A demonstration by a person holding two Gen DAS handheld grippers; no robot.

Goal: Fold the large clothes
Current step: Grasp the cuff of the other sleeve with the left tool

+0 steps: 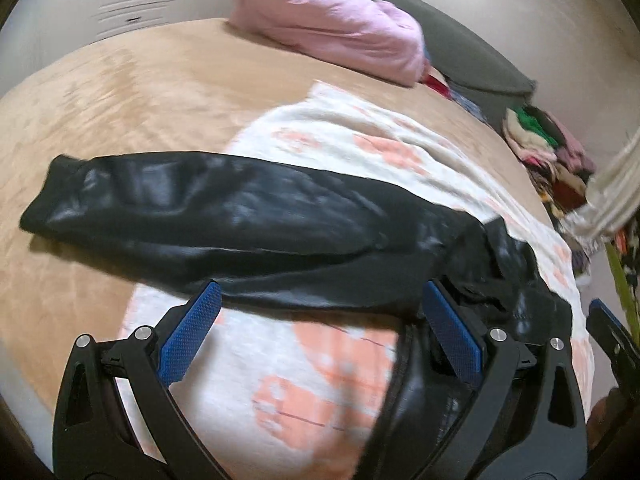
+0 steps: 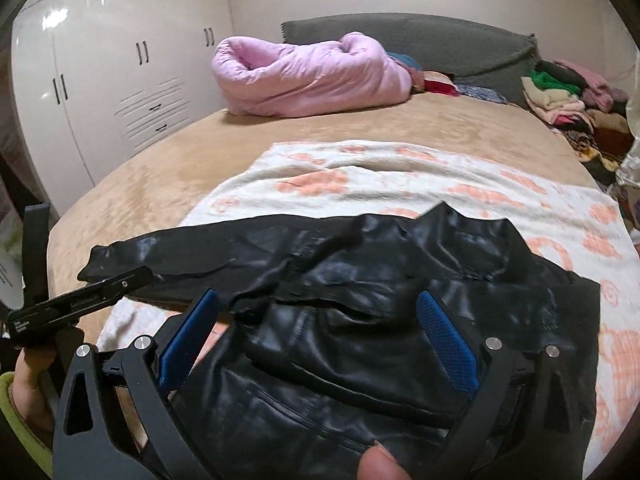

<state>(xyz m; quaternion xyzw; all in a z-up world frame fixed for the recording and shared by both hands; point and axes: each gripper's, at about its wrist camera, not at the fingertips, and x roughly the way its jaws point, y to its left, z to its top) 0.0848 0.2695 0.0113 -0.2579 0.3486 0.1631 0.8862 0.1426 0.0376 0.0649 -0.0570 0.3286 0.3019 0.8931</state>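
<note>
A shiny black leather jacket [image 1: 240,220] [image 2: 360,320] lies on a white blanket with orange flowers [image 1: 320,380] [image 2: 400,176] on the bed. One sleeve stretches out to the left, its cuff on the tan bedcover. My left gripper [image 1: 320,316] is open, hovering just in front of the sleeve's lower edge with nothing between its blue pads [image 1: 192,336]. Over the jacket's body my right gripper [image 2: 320,328] is open too, its fingers spread wide above the folds. The left gripper's body [image 2: 76,300] shows at the left edge of the right wrist view.
A tan bedcover [image 2: 180,160] spreads across the bed. A rolled pink quilt [image 2: 308,76] lies at the far end by a grey headboard [image 2: 420,40]. Piled clothes [image 2: 568,100] sit at the far right. A white wardrobe [image 2: 112,72] stands left. A thumb [image 2: 380,464] shows below.
</note>
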